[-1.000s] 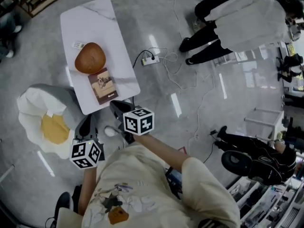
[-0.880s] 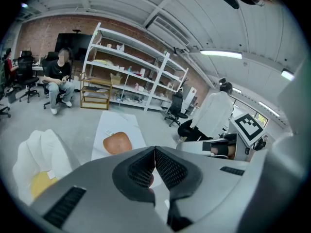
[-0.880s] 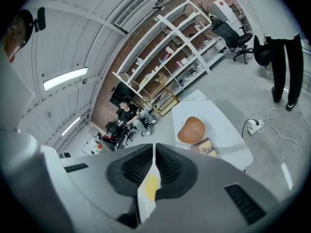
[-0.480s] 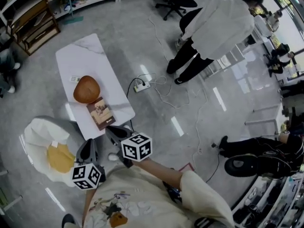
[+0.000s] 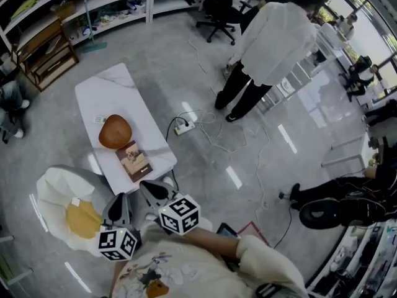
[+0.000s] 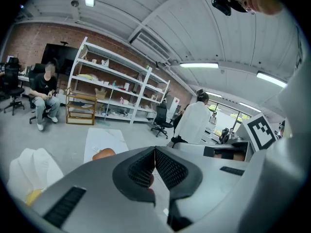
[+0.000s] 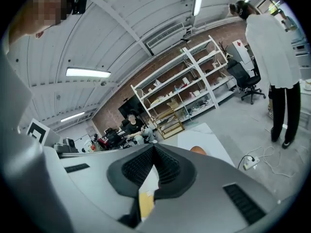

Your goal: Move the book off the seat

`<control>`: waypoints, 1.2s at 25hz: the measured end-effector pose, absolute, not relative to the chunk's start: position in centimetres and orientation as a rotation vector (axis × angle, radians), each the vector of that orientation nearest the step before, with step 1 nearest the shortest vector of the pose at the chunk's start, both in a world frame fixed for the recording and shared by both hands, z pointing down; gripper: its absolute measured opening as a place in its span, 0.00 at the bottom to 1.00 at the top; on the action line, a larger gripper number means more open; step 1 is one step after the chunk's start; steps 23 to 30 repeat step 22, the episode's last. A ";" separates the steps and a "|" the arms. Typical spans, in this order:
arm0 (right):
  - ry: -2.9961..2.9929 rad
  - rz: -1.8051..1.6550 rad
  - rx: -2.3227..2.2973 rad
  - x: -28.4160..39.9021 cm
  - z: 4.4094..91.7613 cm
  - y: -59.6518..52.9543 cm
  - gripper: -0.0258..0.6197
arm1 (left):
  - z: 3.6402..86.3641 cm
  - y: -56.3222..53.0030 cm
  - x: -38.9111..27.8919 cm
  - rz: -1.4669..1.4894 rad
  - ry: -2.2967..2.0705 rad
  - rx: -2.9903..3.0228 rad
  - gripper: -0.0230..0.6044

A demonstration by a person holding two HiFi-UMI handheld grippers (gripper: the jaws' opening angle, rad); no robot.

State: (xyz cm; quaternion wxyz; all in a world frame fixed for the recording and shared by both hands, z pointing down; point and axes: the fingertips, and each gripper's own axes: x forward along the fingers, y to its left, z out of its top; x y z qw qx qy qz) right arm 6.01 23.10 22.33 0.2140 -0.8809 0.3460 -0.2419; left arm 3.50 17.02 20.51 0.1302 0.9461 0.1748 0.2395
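Both pairs of jaws are clenched on nothing. The left gripper (image 5: 120, 198) and right gripper (image 5: 146, 187) sit tucked near the chest, probably because the job looks done. The book (image 5: 134, 161) lies on the table (image 5: 105, 92) at their 12 o'clock, off the seat (image 5: 53, 188) at 9 o'clock. Since a second ago both grippers have drawn back, and the book is unmoved.

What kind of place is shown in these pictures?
Probably a lab or workshop: white storage shelves along a brick wall, a person in a white coat, and a power strip lying on the grey floor.
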 end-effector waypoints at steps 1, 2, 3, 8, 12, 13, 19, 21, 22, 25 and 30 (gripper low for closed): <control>0.959 -0.668 -2.442 5.6 22.3 22.9 0.05 | 20.5 16.9 3.3 0.689 0.505 2.751 0.06; 0.959 -0.666 -2.436 5.3 22.3 22.7 0.05 | 20.5 16.6 3.2 0.681 0.500 2.753 0.06; 0.960 -0.663 -2.437 5.0 22.2 22.5 0.05 | 20.4 16.4 3.1 0.671 0.496 2.756 0.06; 0.970 -0.634 -2.481 3.2 21.7 22.5 0.05 | 20.3 16.1 1.2 0.658 0.480 2.756 0.06; 0.957 -0.622 -2.490 1.5 21.7 22.6 0.05 | 20.3 15.9 -0.5 0.644 0.477 2.749 0.06; 0.954 -0.618 -2.489 1.5 21.7 22.6 0.05 | 20.2 15.7 -0.6 0.638 0.474 2.748 0.06; 0.973 -0.630 -2.489 -0.2 22.2 22.0 0.05 | 20.7 15.5 -2.2 0.640 0.473 2.745 0.06; 0.979 -0.627 -2.485 -0.8 22.1 22.0 0.05 | 20.4 15.7 -2.8 0.637 0.479 2.750 0.06; 0.982 -0.624 -2.484 -1.0 22.0 22.0 0.05 | 20.3 15.8 -3.0 0.633 0.482 2.754 0.06; 0.982 -0.624 -2.484 -1.0 22.0 22.0 0.05 | 20.3 15.8 -3.0 0.633 0.482 2.754 0.06; 0.982 -0.624 -2.484 -1.0 22.0 22.0 0.05 | 20.3 15.8 -3.0 0.633 0.482 2.754 0.06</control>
